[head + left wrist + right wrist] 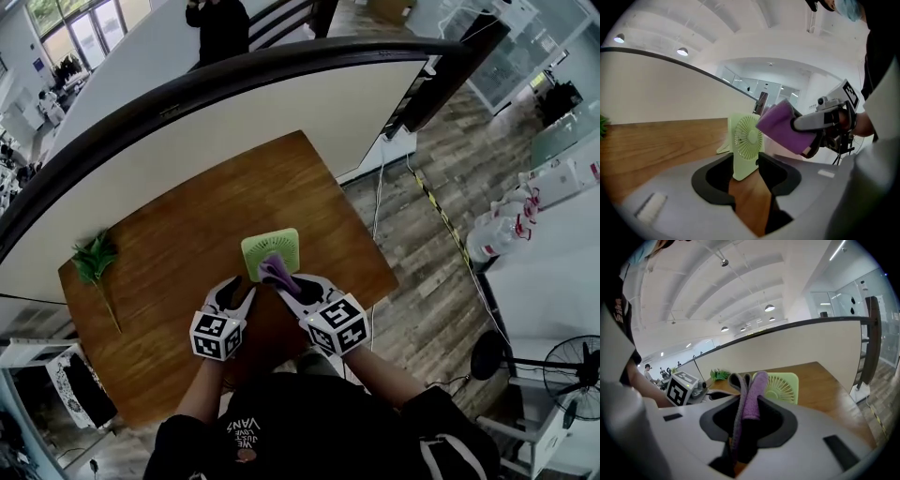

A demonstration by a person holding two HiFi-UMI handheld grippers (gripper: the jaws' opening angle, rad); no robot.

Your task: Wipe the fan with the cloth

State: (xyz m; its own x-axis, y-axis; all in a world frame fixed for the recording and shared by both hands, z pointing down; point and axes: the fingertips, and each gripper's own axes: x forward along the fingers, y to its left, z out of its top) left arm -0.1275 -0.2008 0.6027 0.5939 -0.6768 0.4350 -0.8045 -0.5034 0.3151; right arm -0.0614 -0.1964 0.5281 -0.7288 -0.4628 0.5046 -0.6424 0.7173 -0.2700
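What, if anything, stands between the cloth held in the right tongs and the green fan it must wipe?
Nothing visible. The folded purple cloth in the right tongs sits right by the small pale-green plastic fan, with no object between. The open left tongs face the fan's base.

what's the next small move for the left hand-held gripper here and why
Probably ease the left hand-held gripper forward and close it on the green fan to steady it. Its jaws stand open with the upright fan in line between them, not pinched, while the right hand-held gripper holds the purple cloth near the grille.
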